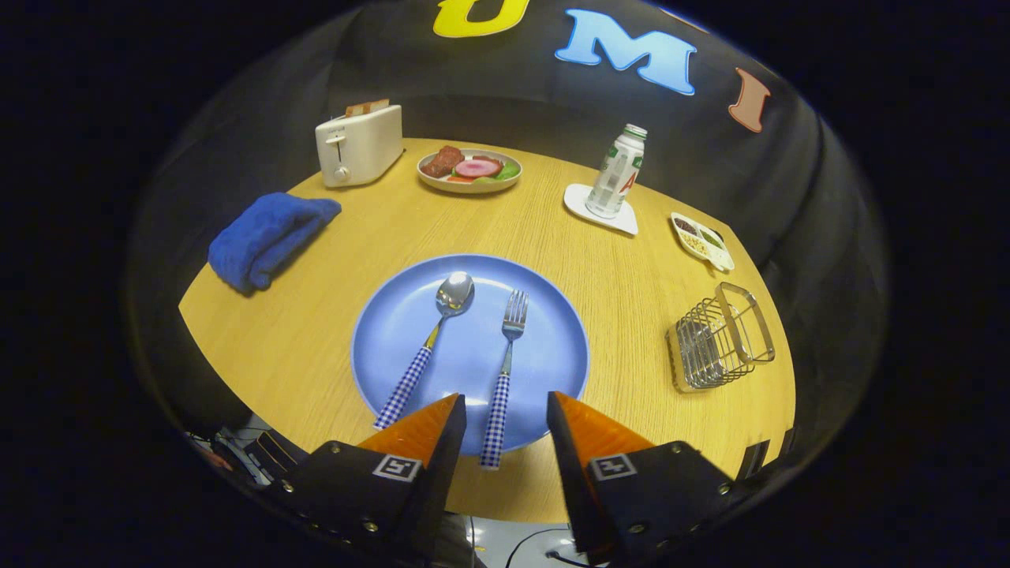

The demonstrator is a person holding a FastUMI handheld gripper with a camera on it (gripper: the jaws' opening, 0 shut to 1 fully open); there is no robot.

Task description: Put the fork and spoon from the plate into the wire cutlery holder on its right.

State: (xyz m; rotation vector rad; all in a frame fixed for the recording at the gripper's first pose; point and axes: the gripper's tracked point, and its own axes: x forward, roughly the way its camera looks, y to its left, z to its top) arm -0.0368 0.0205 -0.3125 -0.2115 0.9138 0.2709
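Observation:
A blue plate point(544, 347) lies on the wooden table just ahead of my fingers. On it lie a spoon point(430, 341) and a fork point(505, 371), both with blue-and-white checked handles pointing toward me. The spoon lies left of the fork. The fork's handle end reaches over the plate's near rim and sits in the gap between my fingers. My gripper point(505, 404) is open and held above the plate's near edge, holding nothing. The wire cutlery holder point(720, 338) stands to the right of the plate, with its opening facing up.
A folded blue towel point(264, 237) lies left of the plate. Beyond it stand a white toaster point(359, 146), a plate of food point(471, 170), a bottle on a white coaster point(618, 170) and a small divided dish point(702, 241). The table's point(331, 237) near edge runs beneath my fingers.

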